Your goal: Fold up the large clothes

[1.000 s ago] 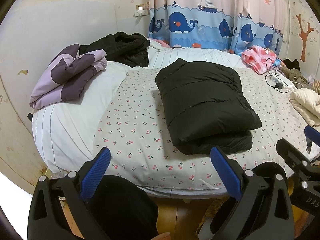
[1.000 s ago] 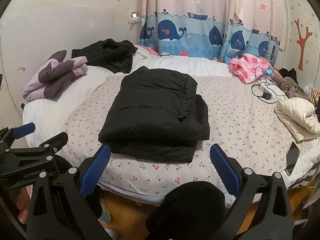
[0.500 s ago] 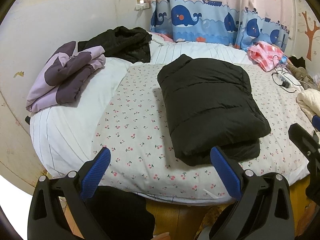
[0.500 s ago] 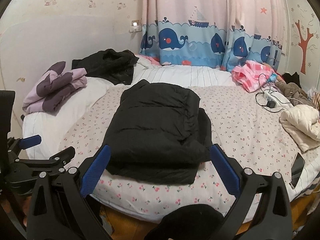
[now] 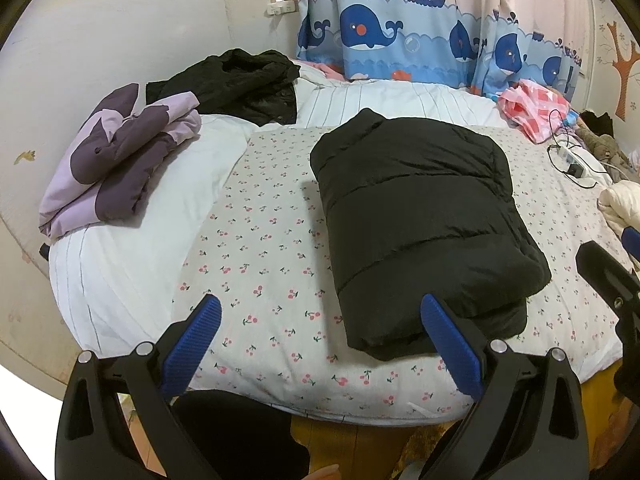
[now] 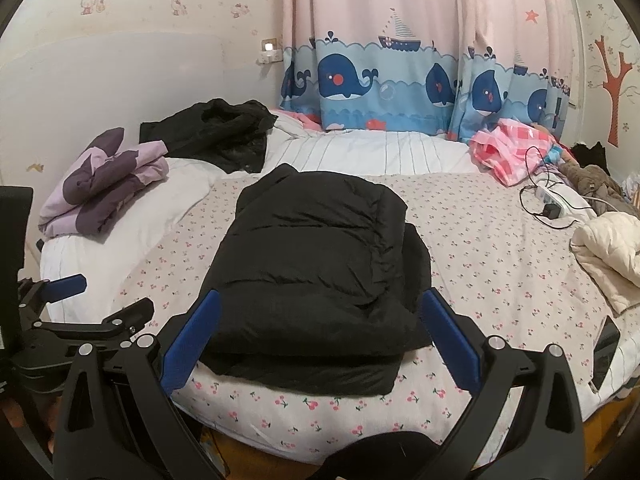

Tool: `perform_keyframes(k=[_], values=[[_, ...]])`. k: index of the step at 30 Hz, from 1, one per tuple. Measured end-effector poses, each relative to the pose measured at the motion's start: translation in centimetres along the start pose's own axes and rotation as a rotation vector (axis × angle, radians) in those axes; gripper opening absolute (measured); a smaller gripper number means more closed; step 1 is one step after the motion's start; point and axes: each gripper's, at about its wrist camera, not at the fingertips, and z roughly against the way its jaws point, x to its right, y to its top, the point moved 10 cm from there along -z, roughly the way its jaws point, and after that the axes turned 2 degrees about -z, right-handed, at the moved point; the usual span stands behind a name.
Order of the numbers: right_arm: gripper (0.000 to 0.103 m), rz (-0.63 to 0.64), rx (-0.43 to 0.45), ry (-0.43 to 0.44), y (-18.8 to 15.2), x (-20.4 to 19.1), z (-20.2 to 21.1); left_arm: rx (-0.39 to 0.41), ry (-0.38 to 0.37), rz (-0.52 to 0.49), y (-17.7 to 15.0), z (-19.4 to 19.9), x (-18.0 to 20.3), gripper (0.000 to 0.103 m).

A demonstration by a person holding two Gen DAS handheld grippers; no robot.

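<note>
A black puffer jacket [image 5: 420, 224] lies folded into a thick rectangle on the cherry-print bed sheet [image 5: 264, 240]; it also shows in the right wrist view [image 6: 316, 264]. My left gripper [image 5: 320, 340] is open and empty, over the bed's near edge, left of the jacket's near end. My right gripper [image 6: 320, 332] is open and empty, its blue pads either side of the jacket's near end, just short of it. The left gripper also shows at the left of the right wrist view [image 6: 100, 300].
A folded purple jacket [image 5: 116, 160] and a crumpled black garment [image 5: 236, 84] lie at the bed's far left. A pink cloth [image 6: 508, 148], a power strip with cables [image 6: 552, 200], a cream jacket [image 6: 608, 252] and a phone [image 6: 604, 348] lie at the right.
Both grippers have moved forward toward the bed and lifted slightly. The jacket looks larger and closer. Nothing was taken hold of; the jacket has not moved.
</note>
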Motion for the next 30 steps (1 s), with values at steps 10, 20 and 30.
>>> perform_keyframes(k=[10, 20, 30], values=[[0.096, 0.0, -0.011, 0.001, 0.7, 0.4, -1.9, -0.003, -0.008, 0.002, 1.6, -1.8, 0.3, 0.096], [0.096, -0.001, -0.019, -0.012, 0.8, 1.4, -3.4, 0.006, 0.015, -0.008, 2.8, -2.7, 0.5, 0.096], [0.096, 0.016, -0.023, -0.028, 1.3, 2.0, -4.9, -0.008, 0.02, -0.019, 3.4, -3.9, 1.1, 0.096]])
